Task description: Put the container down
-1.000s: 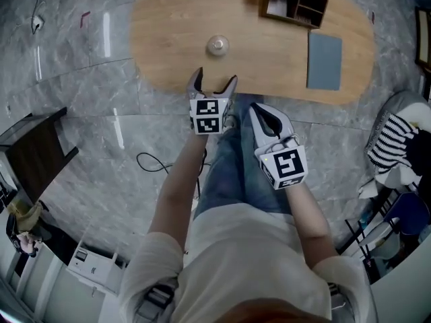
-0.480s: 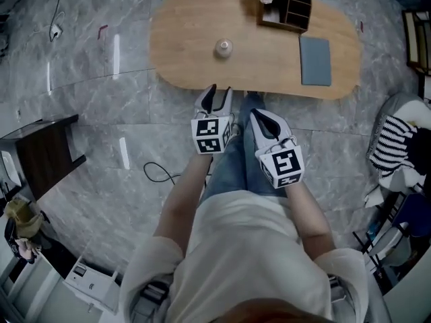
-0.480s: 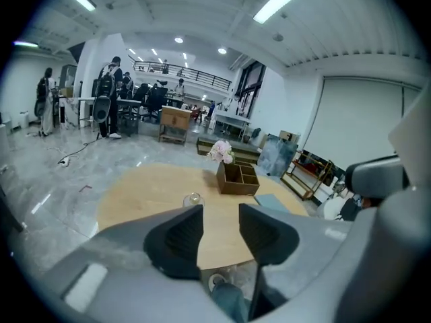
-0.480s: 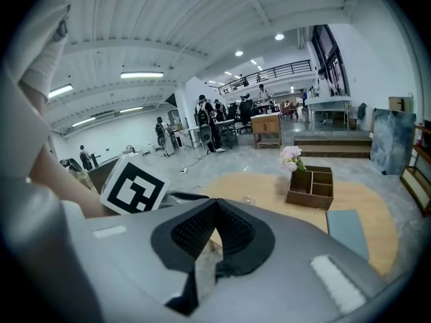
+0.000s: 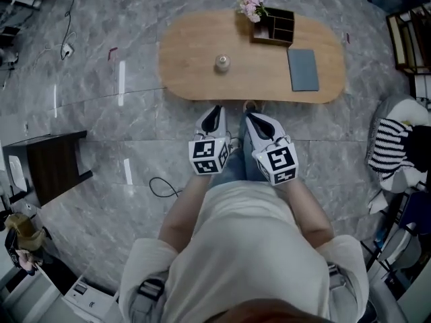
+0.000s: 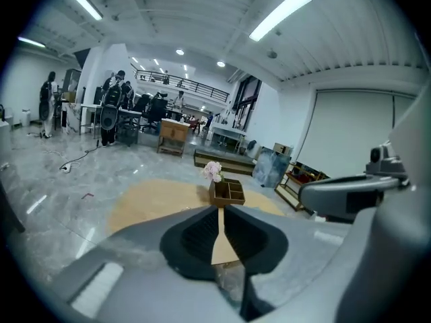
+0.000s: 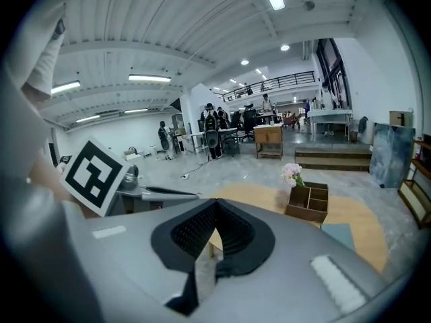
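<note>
The container [image 5: 221, 62], a small clear jar with a rounded lid, stands alone on the oval wooden table [image 5: 195, 52], left of its middle. Both grippers hang over the floor short of the table's near edge, well apart from the jar. My left gripper [image 5: 214, 113] has its jaws closing, the tips all but touching, with nothing between them [image 6: 219, 210]. Beside it, my right gripper [image 5: 254, 120] is shut and empty [image 7: 214, 204]. Neither gripper view shows the jar.
A dark wooden organiser [image 5: 273, 27] with pink flowers [image 5: 250, 4] stands at the table's back, and a grey pad [image 5: 303, 69] lies to its right. On the floor are a dark bench [image 5: 47, 167], a cable loop [image 5: 161, 187] and striped cloth [image 5: 390, 147].
The left jaws have gone from wide open to nearly together. Both grippers and the person have drawn back from the table, so the jar now lies farther away.
</note>
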Motion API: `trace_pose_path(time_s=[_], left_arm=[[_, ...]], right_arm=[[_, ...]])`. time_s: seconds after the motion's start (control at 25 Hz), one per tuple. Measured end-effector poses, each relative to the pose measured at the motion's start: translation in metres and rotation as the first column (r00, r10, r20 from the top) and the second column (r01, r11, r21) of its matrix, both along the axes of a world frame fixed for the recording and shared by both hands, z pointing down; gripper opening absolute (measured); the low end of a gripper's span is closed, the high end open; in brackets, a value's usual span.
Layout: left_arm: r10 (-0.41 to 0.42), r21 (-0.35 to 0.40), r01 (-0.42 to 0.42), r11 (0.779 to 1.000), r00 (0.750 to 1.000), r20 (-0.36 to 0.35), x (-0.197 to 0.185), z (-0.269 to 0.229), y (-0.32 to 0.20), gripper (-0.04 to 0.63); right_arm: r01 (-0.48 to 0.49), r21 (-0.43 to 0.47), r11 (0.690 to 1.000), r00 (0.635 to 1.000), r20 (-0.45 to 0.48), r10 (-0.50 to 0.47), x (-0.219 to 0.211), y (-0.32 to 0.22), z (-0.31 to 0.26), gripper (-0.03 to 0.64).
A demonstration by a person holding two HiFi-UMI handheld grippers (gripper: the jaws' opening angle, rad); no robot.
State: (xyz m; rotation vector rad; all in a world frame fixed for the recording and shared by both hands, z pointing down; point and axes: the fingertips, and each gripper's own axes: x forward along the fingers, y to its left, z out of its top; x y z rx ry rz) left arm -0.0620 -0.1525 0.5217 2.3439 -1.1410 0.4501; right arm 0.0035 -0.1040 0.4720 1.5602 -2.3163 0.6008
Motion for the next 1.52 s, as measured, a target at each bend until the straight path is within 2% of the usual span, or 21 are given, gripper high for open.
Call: trace_pose_path(time_s=[0.12,0.32,0.68,0.92,1.52], left_arm=[[-0.006,0.010,0.006,1.000,1.000,-0.013,-0.005,-0.021,0.008,-0.002],[0.010,0.001,-0.010,1.000,0.999,-0.032,-0.008,-0.046,0.021,-0.002],[0.007,0.028,-0.005,1.000,0.999,-0.051,-0.026,-0.089,0.030,-0.002],[0.011,0.038,-0.008,0.999,0.997,-0.079,-0.033,-0.104,0.031,-0.002],[0.002,0.041,0.001,0.999,0.996,-0.093,-0.034,-0.109,0.029,-0.002]], right_arm=[[-0.017,0.011,1.000,0.999,0.028,0.017,0.002,-0.001,-0.015,0.002],[-0.025,0.037,0.999,0.999,0.034,0.024,0.002,0.003,-0.038,0.002],[-0.013,0.064,0.998,0.997,0.076,0.008,-0.007,0.012,-0.069,0.002],[-0.015,0.083,0.996,0.997,0.076,0.009,-0.008,0.009,-0.082,0.002],[0.005,0.104,0.995,0.998,0.060,-0.011,-0.010,0.007,-0.087,0.000]])
